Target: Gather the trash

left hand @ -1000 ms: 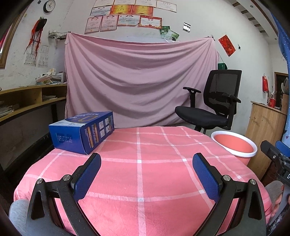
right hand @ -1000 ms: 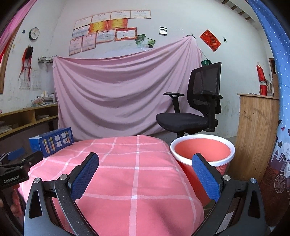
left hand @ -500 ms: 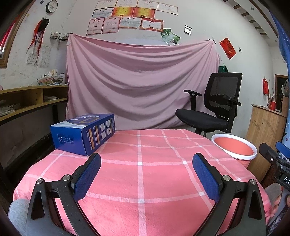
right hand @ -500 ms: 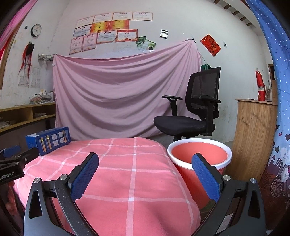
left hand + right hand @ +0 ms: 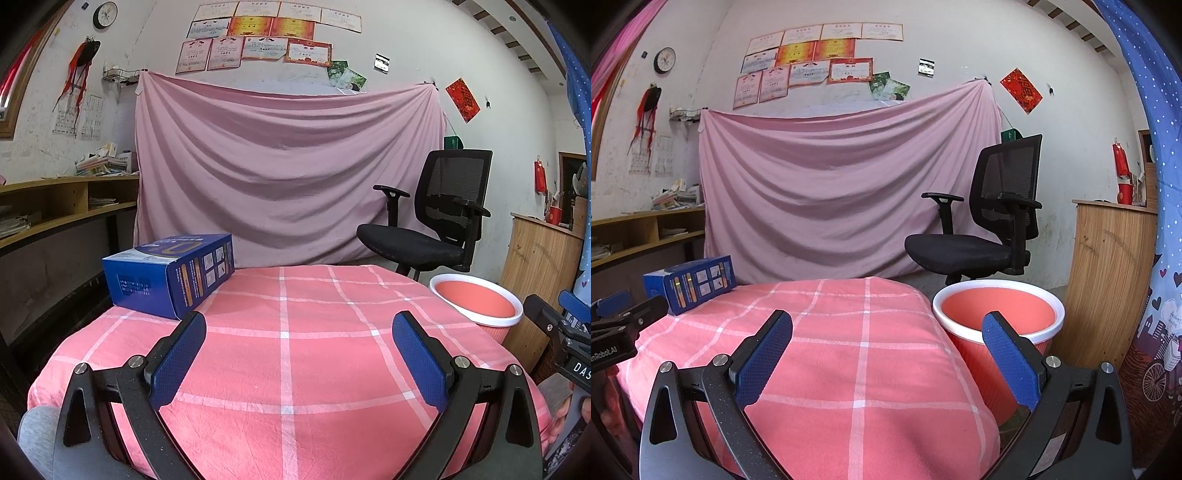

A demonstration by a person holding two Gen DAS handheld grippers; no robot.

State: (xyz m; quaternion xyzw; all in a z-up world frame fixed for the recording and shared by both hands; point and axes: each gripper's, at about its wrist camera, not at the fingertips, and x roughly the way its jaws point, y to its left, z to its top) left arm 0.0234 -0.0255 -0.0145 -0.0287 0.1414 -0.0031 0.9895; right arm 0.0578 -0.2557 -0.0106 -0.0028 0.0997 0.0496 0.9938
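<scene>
**Both grippers idle, box not yet picked**

Start of the reach. Left gripper (image 5: 297,334) wide apart, empty, low over the table (image 5: 332,369). Right gripper (image 5: 886,334) likewise wide and empty, facing the bin (image 5: 997,314). Box (image 5: 170,275), the only likely trash, lies on the table's far left corner, untouched. Bin stands on the floor just beside the table's right edge. Next, probably: left gripper goes forward-left, straddles the box, closes, carries it across to the bin.
</scene>
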